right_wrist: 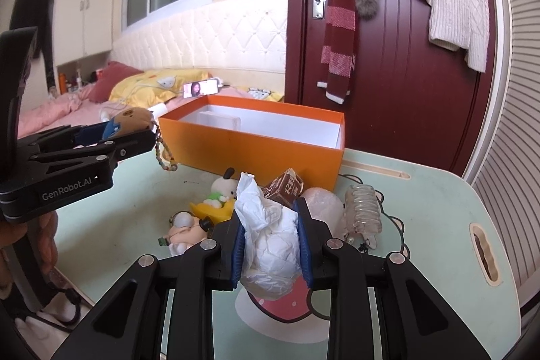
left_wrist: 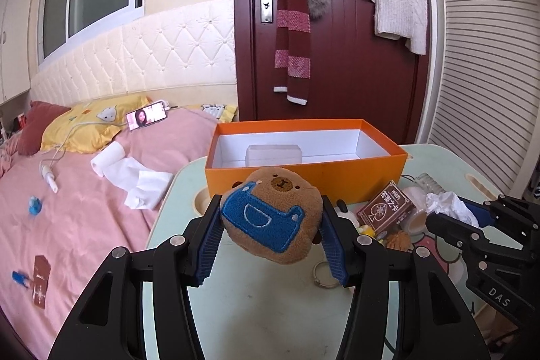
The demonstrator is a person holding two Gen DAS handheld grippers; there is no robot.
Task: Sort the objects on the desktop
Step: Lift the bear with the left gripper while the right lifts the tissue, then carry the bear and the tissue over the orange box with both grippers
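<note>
My left gripper [left_wrist: 271, 225] is shut on a brown plush bear [left_wrist: 273, 218] with a blue patch, lifted above the pale green table [left_wrist: 243, 309]. The same bear [right_wrist: 130, 120] shows in the right wrist view, with a bead chain [right_wrist: 163, 157] dangling from it. My right gripper [right_wrist: 271, 235] is shut on a crumpled white tissue [right_wrist: 270, 238], also held over the table. An open orange box [left_wrist: 303, 171] with a white inside stands just beyond both grippers, and a small white box [left_wrist: 273, 156] lies in it.
On the table lie a brown card pack [right_wrist: 283, 186], a rabbit figure on a yellow boat [right_wrist: 221, 196], a small doll [right_wrist: 185, 230], a clear hair clip [right_wrist: 362, 210], a walnut [left_wrist: 398, 240] and a metal ring [left_wrist: 324, 275]. A pink bed [left_wrist: 84, 208] lies left; a dark red door [left_wrist: 354, 56] stands behind.
</note>
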